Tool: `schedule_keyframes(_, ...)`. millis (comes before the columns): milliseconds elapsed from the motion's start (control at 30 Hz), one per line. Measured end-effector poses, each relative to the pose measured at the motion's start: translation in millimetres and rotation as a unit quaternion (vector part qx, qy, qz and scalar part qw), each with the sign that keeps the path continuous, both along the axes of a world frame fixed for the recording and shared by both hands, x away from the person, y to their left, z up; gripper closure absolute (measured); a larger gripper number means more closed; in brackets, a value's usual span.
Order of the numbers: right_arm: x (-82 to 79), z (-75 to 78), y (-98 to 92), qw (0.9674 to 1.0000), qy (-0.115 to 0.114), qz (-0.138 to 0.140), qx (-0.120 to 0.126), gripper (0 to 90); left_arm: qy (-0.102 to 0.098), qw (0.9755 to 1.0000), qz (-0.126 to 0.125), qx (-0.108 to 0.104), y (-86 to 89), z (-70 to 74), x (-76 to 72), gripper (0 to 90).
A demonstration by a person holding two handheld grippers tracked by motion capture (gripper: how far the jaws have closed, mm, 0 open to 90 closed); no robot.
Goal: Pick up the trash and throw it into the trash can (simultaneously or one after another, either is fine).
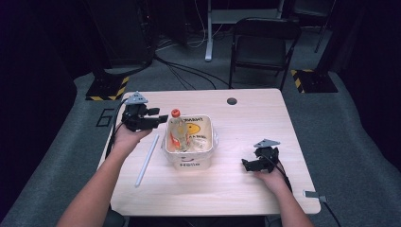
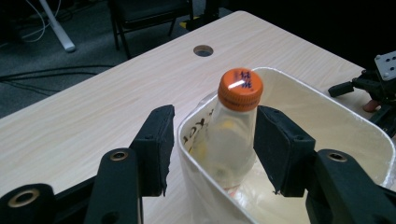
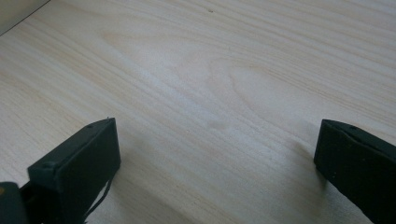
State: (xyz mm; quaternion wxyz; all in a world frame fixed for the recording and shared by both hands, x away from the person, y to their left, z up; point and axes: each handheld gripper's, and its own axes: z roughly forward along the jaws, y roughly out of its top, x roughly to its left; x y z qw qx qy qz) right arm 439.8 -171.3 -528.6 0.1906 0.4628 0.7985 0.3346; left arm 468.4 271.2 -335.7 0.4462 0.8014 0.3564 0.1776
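Observation:
A clear plastic bottle with an orange cap leans in the left end of a white bin at mid-table. My left gripper hovers just left of the bin, pointing at the bottle's neck. In the left gripper view the bottle and its cap stand beyond my left gripper, whose jaws are spread and not pressing on it; the bin's rim curves under them. My right gripper rests on the table right of the bin, open over bare wood.
A long white tube lies on the table left of the bin. A round cable hole sits near the far edge. A folding chair and a desk leg stand beyond the table. The other gripper shows past the bin.

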Motion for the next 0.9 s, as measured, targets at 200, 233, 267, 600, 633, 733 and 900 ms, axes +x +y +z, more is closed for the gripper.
schedule_keyframes(200, 0.0, 0.0, 0.1, 1.0000, 0.000, 0.000, 0.000, 0.0, 0.011, 0.9999, 0.012, 0.000, 13.0, -11.2, -3.8, 47.9)
schedule_keyframes(233, 0.0, 0.0, 0.0, 1.0000, 0.000, 0.000, 0.000, 0.0, 0.012, 0.9998, 0.013, 0.002, 14.6, -12.7, -4.5, 48.0)
schedule_keyframes(267, 0.0, 0.0, 0.0, 1.0000, 0.000, 0.000, 0.000, 0.0, 0.015, 0.9998, 0.014, 0.001, 17.4, -15.7, -5.2, 48.0)
schedule_keyframes(600, 0.0, 0.0, 0.0, 1.0000, 0.000, 0.000, 0.000, 0.0, 0.026, 0.9991, 0.032, -0.001, 36.2, -36.6, -13.3, 51.0)
schedule_keyframes(633, 0.0, 0.0, 0.0, 1.0000, 0.000, 0.000, 0.000, 0.0, 0.027, 0.9991, 0.034, -0.001, 37.7, -38.0, -14.0, 51.0)
schedule_keyframes(733, -0.1, 0.0, 0.1, 1.0000, 0.000, 0.000, 0.000, 0.0, 0.026, 0.9988, 0.041, -0.002, 43.1, -44.1, -16.6, 51.8)
schedule_keyframes(900, -0.1, 0.0, 0.1, 1.0000, 0.000, -0.001, 0.000, 0.0, 0.028, 0.9981, 0.055, -0.002, 52.6, -53.2, -21.6, 53.4)
